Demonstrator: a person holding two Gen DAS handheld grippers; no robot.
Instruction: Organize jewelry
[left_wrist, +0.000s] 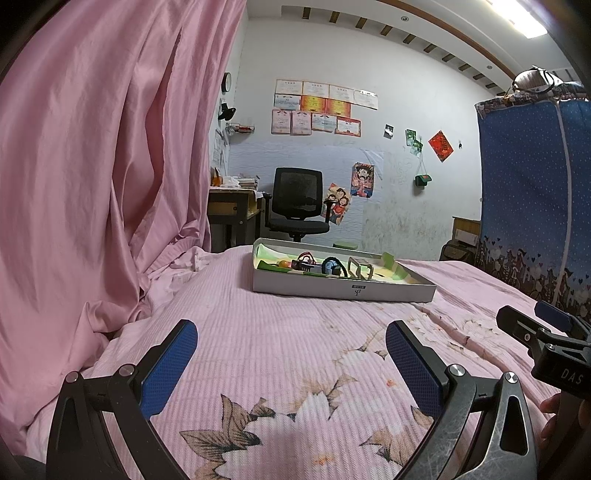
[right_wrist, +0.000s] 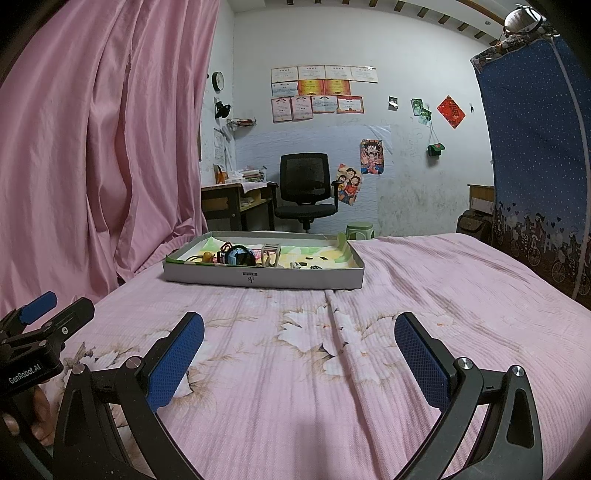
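1. The bedspread (right_wrist: 424, 280) filling the lower half of the frame is pink cloth, finely ribbed and matt, with a printed flower pattern.
2. The curtain (left_wrist: 92, 166) at left is smooth pink fabric with a faint sheen, heavily creased.
3. The tray (right_wrist: 258, 278) at centre looks like matt grey cardboard, lined with pale printed paper.
4. The left tool (left_wrist: 291, 365) has matt black arms, shiny metal screw heads and blue pads (left_wrist: 173, 363) with a fine dimpled texture.
5. The right tool (right_wrist: 299, 358) looks the same.

Dim indoor room, a ceiling light (left_wrist: 517, 14) glared at top right of the left view, soft shadow fell on the bedspread (right_wrist: 295, 424) nearest the cameras, strong fisheye bending, dark corners, mostly sharp.
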